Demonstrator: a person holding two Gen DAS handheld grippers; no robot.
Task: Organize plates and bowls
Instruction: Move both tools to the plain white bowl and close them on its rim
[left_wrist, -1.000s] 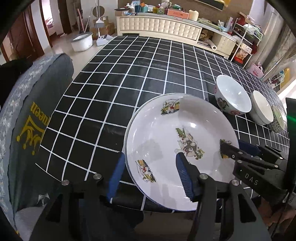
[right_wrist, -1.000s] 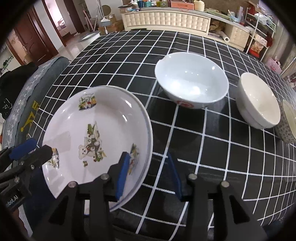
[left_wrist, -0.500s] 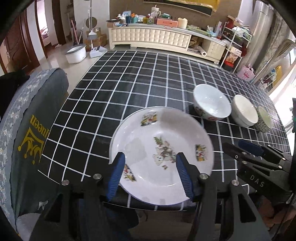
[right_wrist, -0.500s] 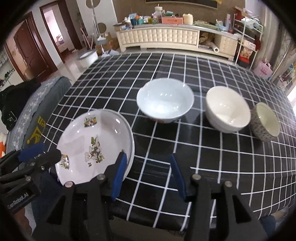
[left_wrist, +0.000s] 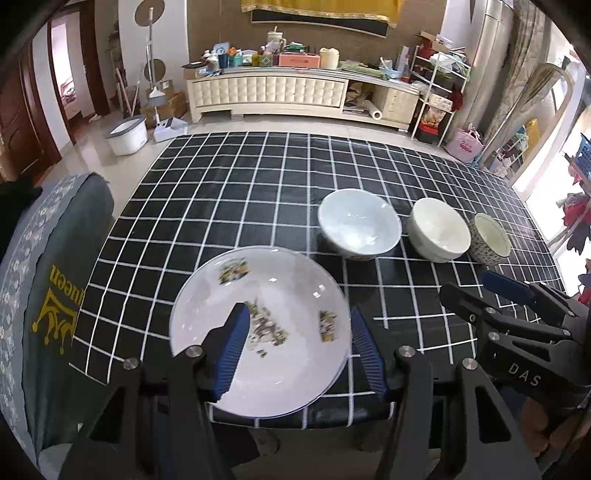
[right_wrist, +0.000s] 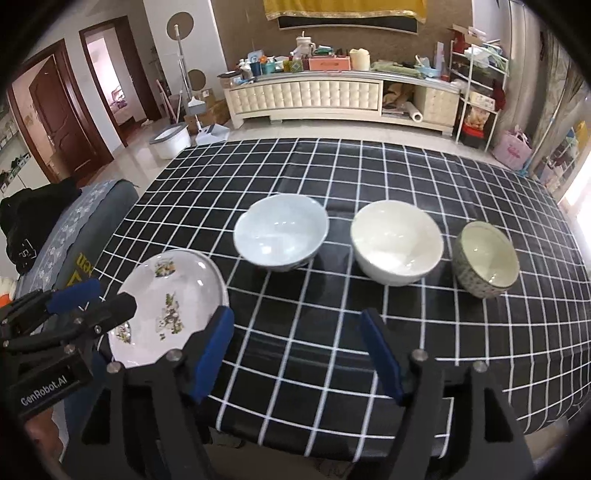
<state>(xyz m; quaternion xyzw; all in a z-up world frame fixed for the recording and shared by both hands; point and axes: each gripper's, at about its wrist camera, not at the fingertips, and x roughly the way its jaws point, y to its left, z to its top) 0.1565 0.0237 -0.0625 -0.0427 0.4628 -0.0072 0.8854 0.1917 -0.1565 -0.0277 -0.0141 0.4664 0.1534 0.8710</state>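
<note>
checkered table (right_wrist: 332, 177) with plate (left_wrist: 280, 354), 3 bowls; left gripper (left_wrist: 299, 347) and right gripper (right_wrist: 299, 350) jaws apart

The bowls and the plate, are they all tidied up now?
Looks nearly done, maybe finished. The plate lies flat at the table's near left corner, and three bowls stand in a row beside it, biggest to smallest. Nothing is in hand: the left gripper and right gripper are both open and empty. Stacking the bowls might remain.
</note>
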